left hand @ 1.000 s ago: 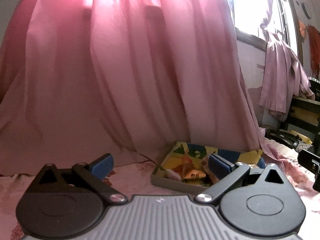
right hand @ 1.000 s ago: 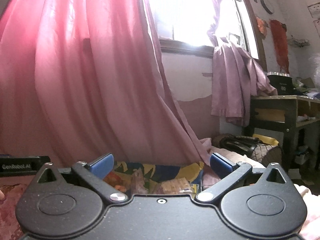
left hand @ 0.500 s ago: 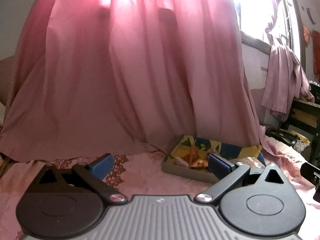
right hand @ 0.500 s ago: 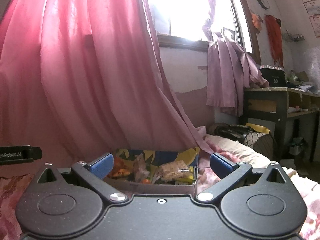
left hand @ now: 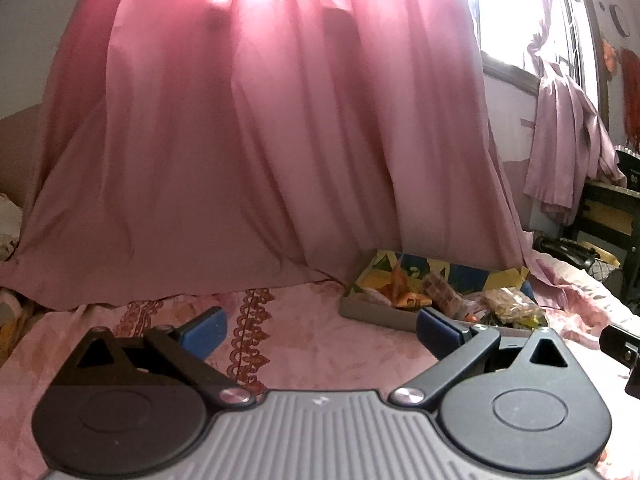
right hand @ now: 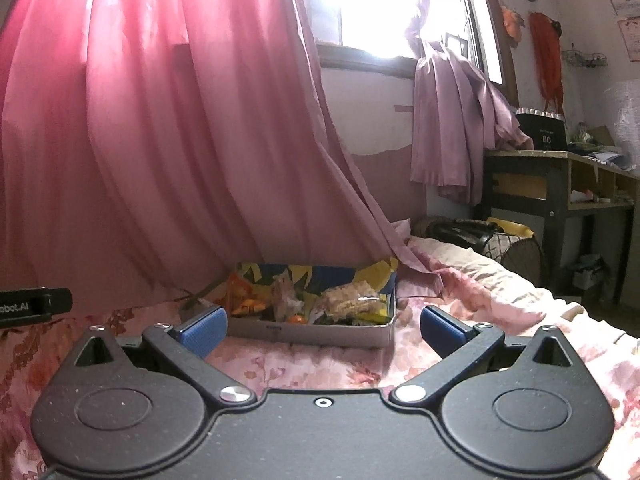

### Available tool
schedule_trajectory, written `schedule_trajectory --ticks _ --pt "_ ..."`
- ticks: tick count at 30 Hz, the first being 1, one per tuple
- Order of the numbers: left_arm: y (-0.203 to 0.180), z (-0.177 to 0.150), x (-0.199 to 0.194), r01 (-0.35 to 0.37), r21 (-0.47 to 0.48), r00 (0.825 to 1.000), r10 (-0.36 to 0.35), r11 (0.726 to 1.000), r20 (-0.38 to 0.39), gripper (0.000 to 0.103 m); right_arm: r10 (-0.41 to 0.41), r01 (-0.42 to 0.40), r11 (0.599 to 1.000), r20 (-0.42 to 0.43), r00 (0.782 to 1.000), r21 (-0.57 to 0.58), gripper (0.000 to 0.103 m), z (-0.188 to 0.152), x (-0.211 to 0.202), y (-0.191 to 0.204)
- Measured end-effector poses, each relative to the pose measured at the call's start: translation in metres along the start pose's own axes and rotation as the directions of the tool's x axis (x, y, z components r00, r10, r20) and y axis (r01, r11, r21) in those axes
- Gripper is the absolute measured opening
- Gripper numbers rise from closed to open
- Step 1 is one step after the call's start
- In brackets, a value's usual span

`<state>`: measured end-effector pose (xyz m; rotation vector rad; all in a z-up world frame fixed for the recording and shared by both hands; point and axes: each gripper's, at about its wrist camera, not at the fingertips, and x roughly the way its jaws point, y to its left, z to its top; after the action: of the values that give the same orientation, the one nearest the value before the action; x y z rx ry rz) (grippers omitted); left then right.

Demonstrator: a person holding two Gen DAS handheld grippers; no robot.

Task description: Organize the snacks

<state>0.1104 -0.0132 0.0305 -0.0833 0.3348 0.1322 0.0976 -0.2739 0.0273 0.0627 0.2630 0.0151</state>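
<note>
Black tongs (right hand: 322, 326), blue ribbed pads (right hand: 204, 326)

The pink curtain (right hand: 168, 152) is thin, light-passing cloth, the bedspread (right hand: 312, 364) soft floral-printed fabric, the tray (right hand: 320, 334) matt grey card with a glossy printed lining, the snack packets (right hand: 352, 302) shiny crinkled plastic, and each gripper's fingers (left hand: 204, 330) matt black plastic with ribbed blue pads.

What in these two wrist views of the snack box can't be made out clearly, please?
- Snack box contents: right wrist view, wrappers too small and blurred to read; its front wall hides what lies low inside.
- Same box: left wrist view, the left hand-held gripper covers its near right corner.
- Window: right wrist view, overexposed.
- Right hand-held gripper: open, empty.
</note>
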Motion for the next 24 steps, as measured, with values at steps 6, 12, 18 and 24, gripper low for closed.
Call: schedule_trajectory --ticks 6,12,18,24 --pt "0.008 -0.007 0.000 0.006 0.002 1.000 -0.006 1.000 -0.010 0.103 -0.011 0.011 1.000 -0.009 1.000 -0.021 0.102 -0.004 -0.002 0.007" --pt "0.016 -0.011 0.000 0.010 -0.005 1.000 -0.010 1.000 -0.016 0.103 -0.016 0.016 0.999 -0.015 1.000 -0.034 0.102 -0.007 -0.004 0.012" --pt "0.022 -0.016 0.000 0.008 -0.009 1.000 -0.008 1.000 -0.017 0.103 -0.020 0.019 0.999 -0.028 0.999 -0.041 0.102 -0.013 -0.007 0.017" --pt "0.025 -0.021 0.001 0.008 0.003 1.000 -0.008 1.000 -0.026 0.103 -0.026 0.024 0.999 -0.042 0.999 -0.041 0.102 -0.019 -0.007 0.020"
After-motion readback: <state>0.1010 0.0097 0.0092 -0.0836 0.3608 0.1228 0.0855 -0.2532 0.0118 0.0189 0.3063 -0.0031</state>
